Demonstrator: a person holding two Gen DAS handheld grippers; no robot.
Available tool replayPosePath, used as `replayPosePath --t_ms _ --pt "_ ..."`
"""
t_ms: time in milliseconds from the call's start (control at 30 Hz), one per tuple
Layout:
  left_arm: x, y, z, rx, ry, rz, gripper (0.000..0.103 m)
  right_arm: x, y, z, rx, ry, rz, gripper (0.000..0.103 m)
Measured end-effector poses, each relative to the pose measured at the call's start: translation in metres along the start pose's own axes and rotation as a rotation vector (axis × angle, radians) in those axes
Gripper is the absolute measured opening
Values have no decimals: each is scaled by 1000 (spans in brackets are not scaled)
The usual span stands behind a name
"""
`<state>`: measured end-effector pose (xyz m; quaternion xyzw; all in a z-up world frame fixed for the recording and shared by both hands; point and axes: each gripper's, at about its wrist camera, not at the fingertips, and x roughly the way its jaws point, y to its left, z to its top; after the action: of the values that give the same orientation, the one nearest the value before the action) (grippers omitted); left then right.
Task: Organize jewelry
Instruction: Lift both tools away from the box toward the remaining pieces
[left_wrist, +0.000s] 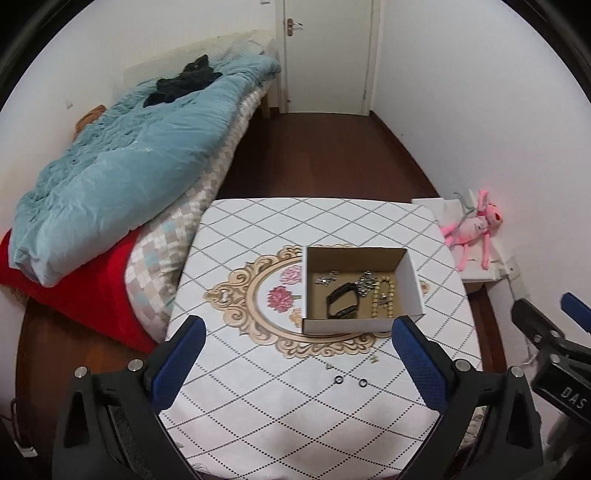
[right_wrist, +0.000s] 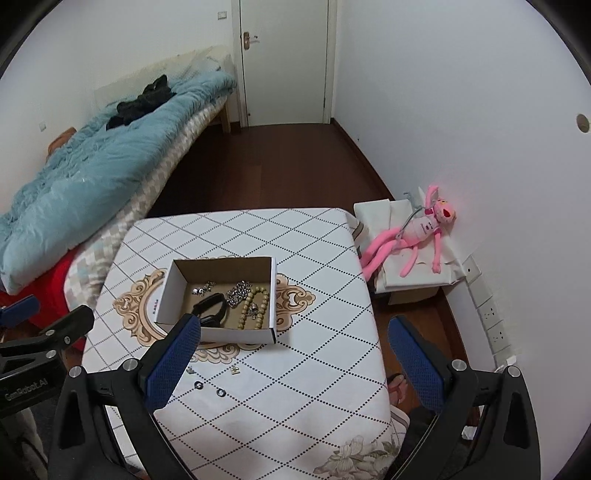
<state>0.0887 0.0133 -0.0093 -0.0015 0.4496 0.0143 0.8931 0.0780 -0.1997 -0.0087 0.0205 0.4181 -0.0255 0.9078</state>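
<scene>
Looking down at the table (left_wrist: 258, 424), I hold both tools up above it with nothing in them. My left gripper (left_wrist: 295, 354) has its blue fingers wide apart, and my right gripper (right_wrist: 291, 354) is wide apart too.

The cardboard box (right_wrist: 218, 334) sits near the middle of the table. Inside it lie a black band (right_wrist: 212, 308), a string of round beads (right_wrist: 255, 302), a shiny silver chain (right_wrist: 238, 290) and a small silver piece (right_wrist: 203, 288). So I think most of the job is done.

Some things are not in the box yet. Two little black rings (right_wrist: 209, 388) lie on the cloth just in front of it, and two tiny bits (right_wrist: 212, 369) sit a bit closer to the box. I think these go in next.

The rings are thin, flat and round, so they look hard to grab. I would need to come down low, close my fingers gently on one ring, then lift it over the low wall of the box.

The cloth looks smooth, white with crossing dotted lines and a curly gold pattern. The box is plain brown inside, white outside.
</scene>
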Motion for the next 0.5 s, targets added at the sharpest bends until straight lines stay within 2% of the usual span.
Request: replayPosePath --t_ms 100,267,333,400,500 --pt "7 -1 -7 11 4 28 103 2 -2 -6 10 22 9 103" --pt "49 10 -35 9 111 67 103 39 4 -35 10 134 61 102" --pt "71 16 -52 15 159 103 103 64 10 -54 13 189 117 100" --pt "89 21 -67 13 214 121 103 88 17 -72 16 245 170 83" --pt "119 30 -88 6 298 155 103 122 27 -96 38 317 210 70"
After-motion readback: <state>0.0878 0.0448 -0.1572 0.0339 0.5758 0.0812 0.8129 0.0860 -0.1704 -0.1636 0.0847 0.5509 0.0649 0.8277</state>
